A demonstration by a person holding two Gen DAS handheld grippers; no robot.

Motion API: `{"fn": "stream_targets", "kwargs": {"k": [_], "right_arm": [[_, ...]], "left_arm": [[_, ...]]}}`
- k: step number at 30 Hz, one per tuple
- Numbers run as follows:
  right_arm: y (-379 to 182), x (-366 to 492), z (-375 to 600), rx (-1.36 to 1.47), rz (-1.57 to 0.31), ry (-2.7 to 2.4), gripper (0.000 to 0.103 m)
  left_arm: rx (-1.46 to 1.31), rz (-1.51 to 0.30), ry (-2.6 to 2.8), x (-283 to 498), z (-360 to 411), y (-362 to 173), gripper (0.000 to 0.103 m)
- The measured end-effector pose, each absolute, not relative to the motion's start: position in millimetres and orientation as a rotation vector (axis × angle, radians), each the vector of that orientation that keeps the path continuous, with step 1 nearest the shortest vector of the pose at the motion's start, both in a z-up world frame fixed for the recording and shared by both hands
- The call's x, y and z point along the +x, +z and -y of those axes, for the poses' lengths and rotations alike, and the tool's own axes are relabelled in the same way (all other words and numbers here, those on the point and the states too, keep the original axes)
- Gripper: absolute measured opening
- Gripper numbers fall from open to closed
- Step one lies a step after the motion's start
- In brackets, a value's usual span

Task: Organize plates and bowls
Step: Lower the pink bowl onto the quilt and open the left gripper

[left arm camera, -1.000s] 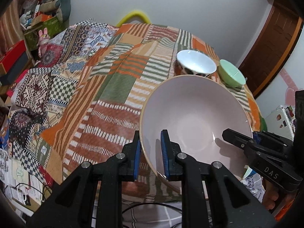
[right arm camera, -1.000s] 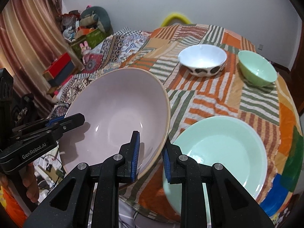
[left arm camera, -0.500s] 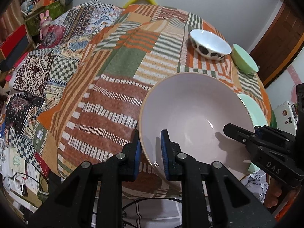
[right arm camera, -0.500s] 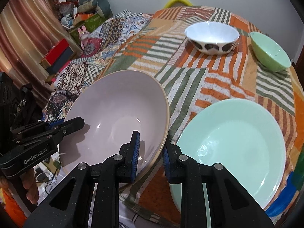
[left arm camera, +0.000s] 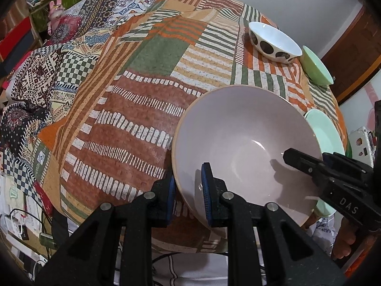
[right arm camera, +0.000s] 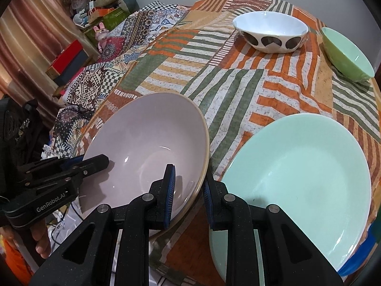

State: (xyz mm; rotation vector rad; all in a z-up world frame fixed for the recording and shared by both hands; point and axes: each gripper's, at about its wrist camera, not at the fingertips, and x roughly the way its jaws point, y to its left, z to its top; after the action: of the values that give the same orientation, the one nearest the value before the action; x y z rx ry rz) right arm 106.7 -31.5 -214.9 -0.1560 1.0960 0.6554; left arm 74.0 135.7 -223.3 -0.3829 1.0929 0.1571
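Mint plate [right arm camera: 309, 178] just beside; bare tablecloth [right arm camera: 228, 83] beyond.

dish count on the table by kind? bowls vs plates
Bowls: 3 - pink bowl clamped at its rim by left gripper and right gripper, white spotted bowl, green bowl
Plates: 1 - green plate
Total: 4

Patchwork tablecloth [right arm camera: 238, 81], pink toy rabbit [right arm camera: 101, 34] (beyond, amid clutter)
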Motion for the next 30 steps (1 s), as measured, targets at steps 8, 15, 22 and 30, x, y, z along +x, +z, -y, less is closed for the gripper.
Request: {"fn": "stream_targets", "kwargs": {"k": [8, 15, 22, 30], "right_arm": [[-214.3, 105.1, 34.2, -0.154, -1.095, 0.671, 0.023], [-188.2, 101.5, 47.8, -0.149, -1.005, 0.668, 0.026], [-157.7, 105.3, 75.2, -0.115, -0.903, 0.627, 0.036], [-120.4, 126.5, 110.6, -0.077, -0.772, 0.532, 0.057]], "left_arm": [[-0.352, -1.095, 0.183, 73.9, -134.1, -220.4, 0.022], [-0.317, -1.016, 0.202, 71.3, -135.0, -188.2, 0.035], [-0.280, -0.877, 0.177, 78.5, -124.5, -136.6, 0.049], [-0.218, -0.746, 0.149, 108.9, -106.2, -92.1, 0.068]]}}
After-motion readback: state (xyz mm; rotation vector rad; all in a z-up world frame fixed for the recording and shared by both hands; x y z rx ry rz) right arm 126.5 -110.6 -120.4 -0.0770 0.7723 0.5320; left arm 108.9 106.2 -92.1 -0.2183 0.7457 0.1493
